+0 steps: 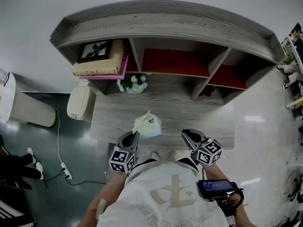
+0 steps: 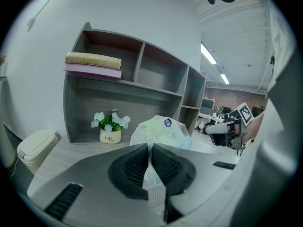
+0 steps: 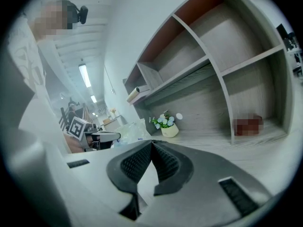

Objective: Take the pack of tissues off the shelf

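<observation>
L claw [image 2: 149, 148] was clamped on tissues [image 2: 163, 129], pack off shelf [image 1: 165, 30], above counter [image 1: 203, 122]. R claw [image 3: 151, 143] closed, empty. Next prob: lower & let go

Bottom centre: a white T-shirt [image 1: 140, 188] bearing a large beige emblem [image 1: 176, 193]. The grey left gripper [image 1: 136, 135] and grey right gripper [image 1: 185, 133] carry black ribbed pads [image 2: 136, 166] and black-and-white square-marker cubes [image 1: 123, 160].

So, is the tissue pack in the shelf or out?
Out. The tissue pack is over the desk, in front of the shelf, its wrapper pinched in the shut left gripper.
</observation>
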